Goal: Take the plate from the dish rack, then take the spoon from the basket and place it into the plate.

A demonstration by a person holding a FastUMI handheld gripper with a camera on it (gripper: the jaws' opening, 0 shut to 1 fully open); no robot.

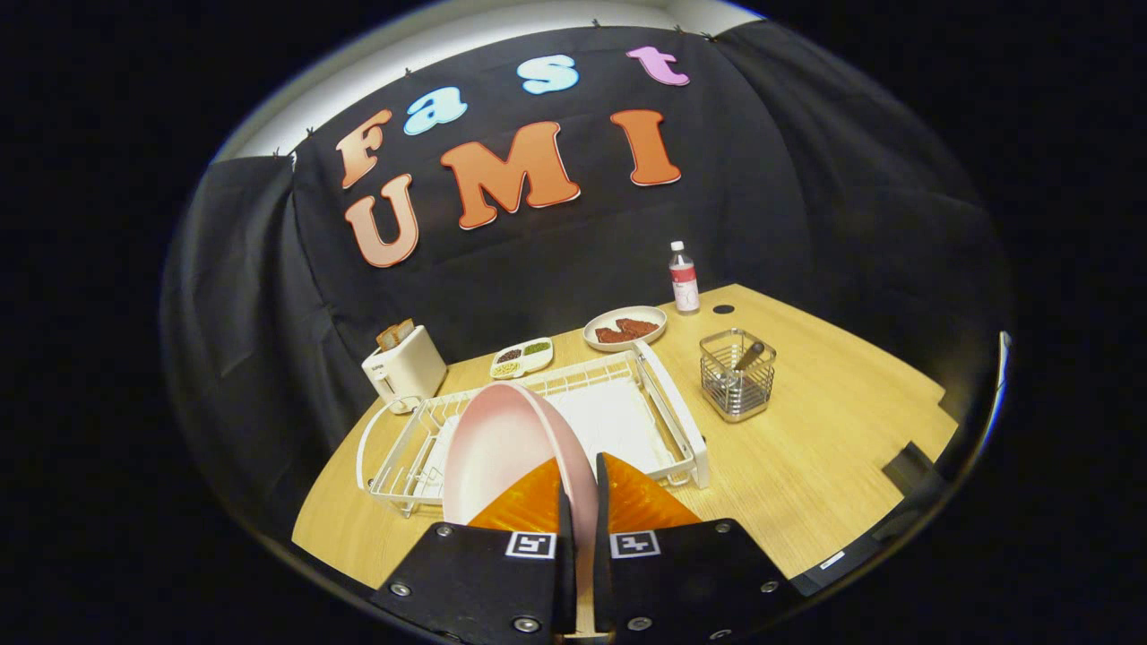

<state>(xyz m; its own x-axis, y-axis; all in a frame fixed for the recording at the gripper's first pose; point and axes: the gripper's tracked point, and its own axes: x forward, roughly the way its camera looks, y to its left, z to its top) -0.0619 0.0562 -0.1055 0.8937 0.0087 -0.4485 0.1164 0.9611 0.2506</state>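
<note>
A pale pink plate (502,448) stands on edge between my fingers, and my gripper (579,488) is shut on its rim. The plate is held up in front of the white wire dish rack (627,421), which lies just beyond the fingers on the wooden table. To the right of the rack stands a metal wire basket (737,376) with a spoon (749,356) leaning inside, handle up.
A white toaster (403,367) with bread stands behind the rack on the left. A small divided dish (521,357) and a plate of reddish food (625,328) sit behind the rack. A bottle (684,279) stands at the back. Bare table (824,448) lies right of the rack.
</note>
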